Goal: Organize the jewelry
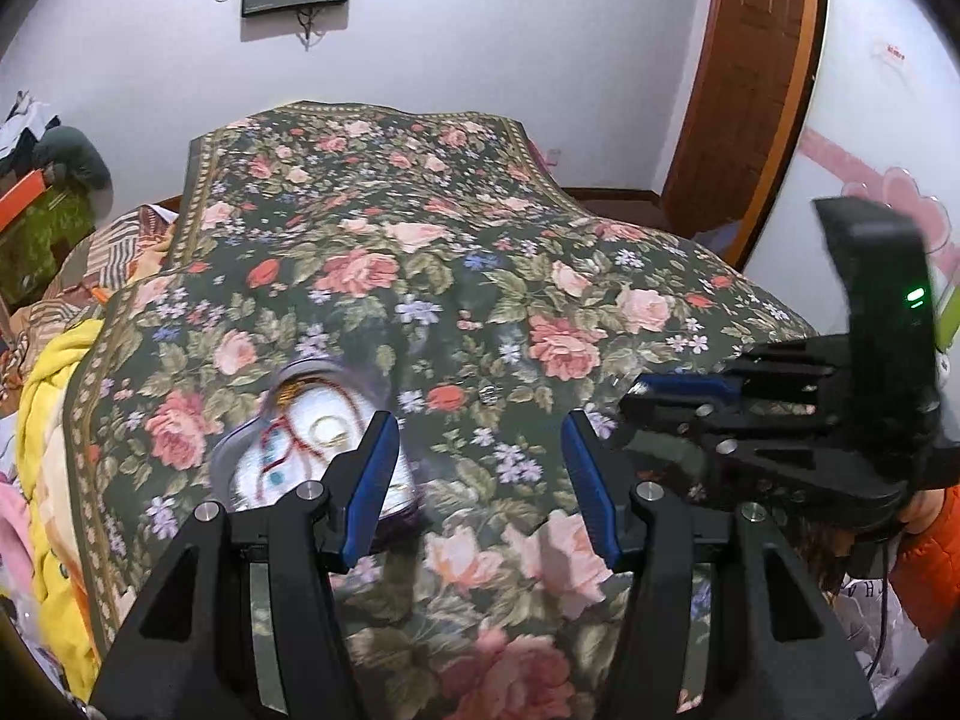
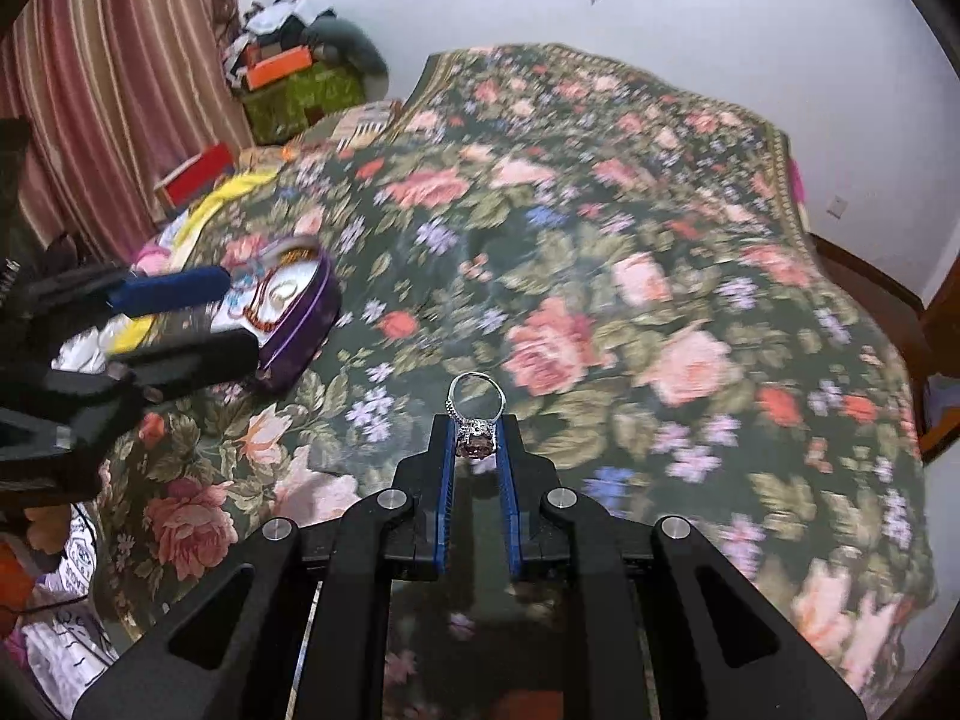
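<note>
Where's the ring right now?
In the right wrist view, the ring is pinched between the right gripper fingertips, above the floral bedspread, right of the purple jewelry box.

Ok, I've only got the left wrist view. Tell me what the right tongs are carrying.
Observer: The right tongs are shut on a silver ring. The pinkish stone end is clamped and the band sticks out ahead.
Operator: Good. Report where my left tongs sit against the jewelry box.
Observer: The left tongs are open, with their tips at the near side of the jewelry box. I cannot tell if they touch it.
Operator: Describe what's beyond the box on that side.
Observer: A striped curtain hangs there, past the bed's edge.
</note>
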